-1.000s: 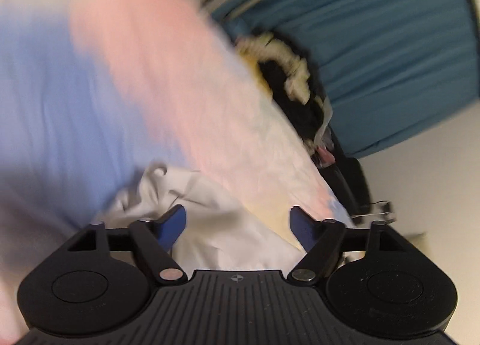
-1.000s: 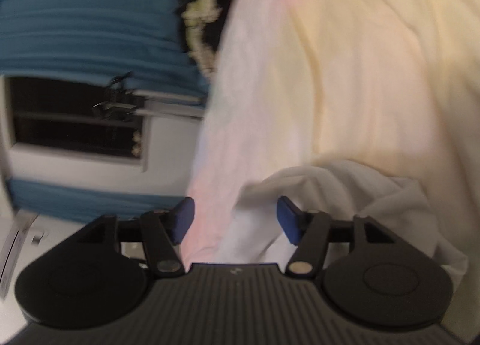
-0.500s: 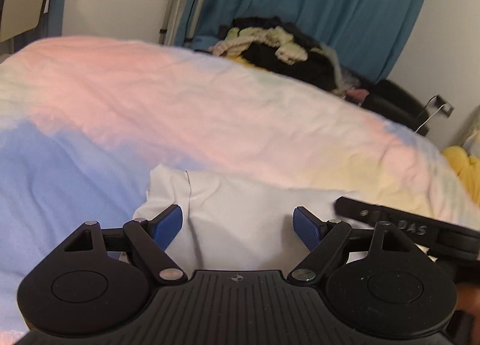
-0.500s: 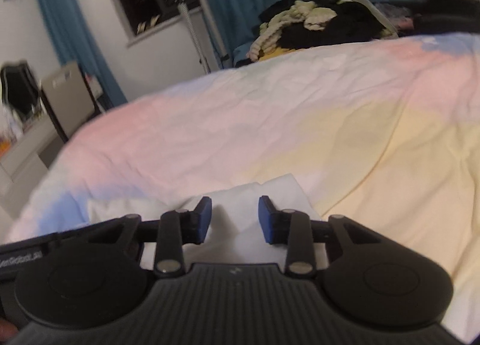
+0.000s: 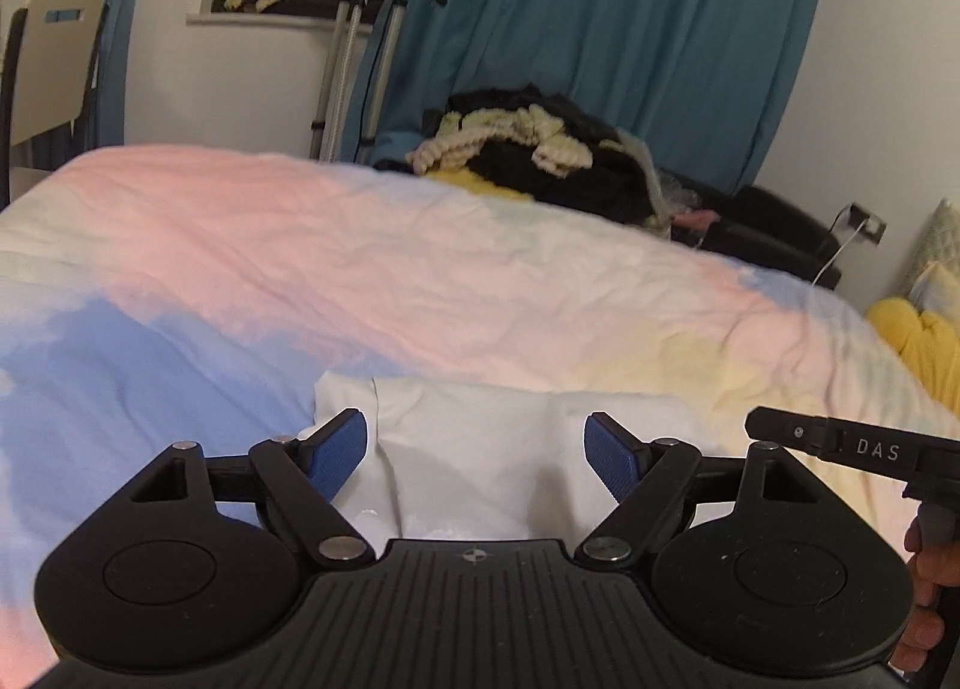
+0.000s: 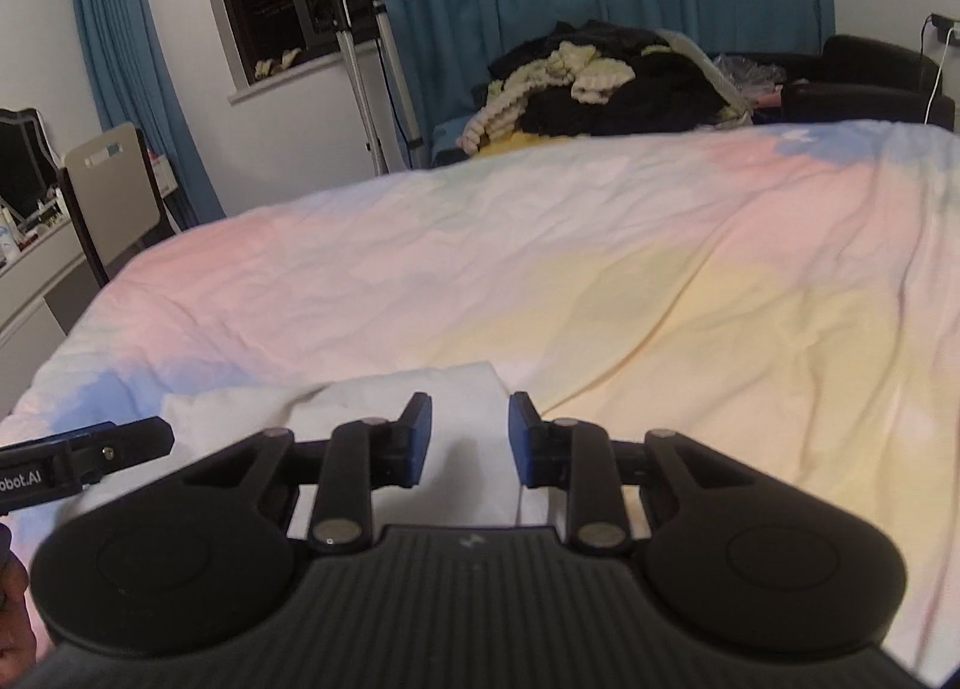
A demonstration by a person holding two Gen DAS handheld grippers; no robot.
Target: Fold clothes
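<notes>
While my left tongs gape wide over the white garment on the bed, nothing is gripped. My right tongs are closing, narrow, above the cloth.

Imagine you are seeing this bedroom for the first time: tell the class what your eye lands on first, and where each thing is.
The pastel pink, blue and yellow bedspread fills the middle of both views. A folded white cloth garment lies on its near edge, just in front of the left gripper and the right gripper. Behind the bed, a heap of black and cream clothes sits against the teal curtains.
</notes>
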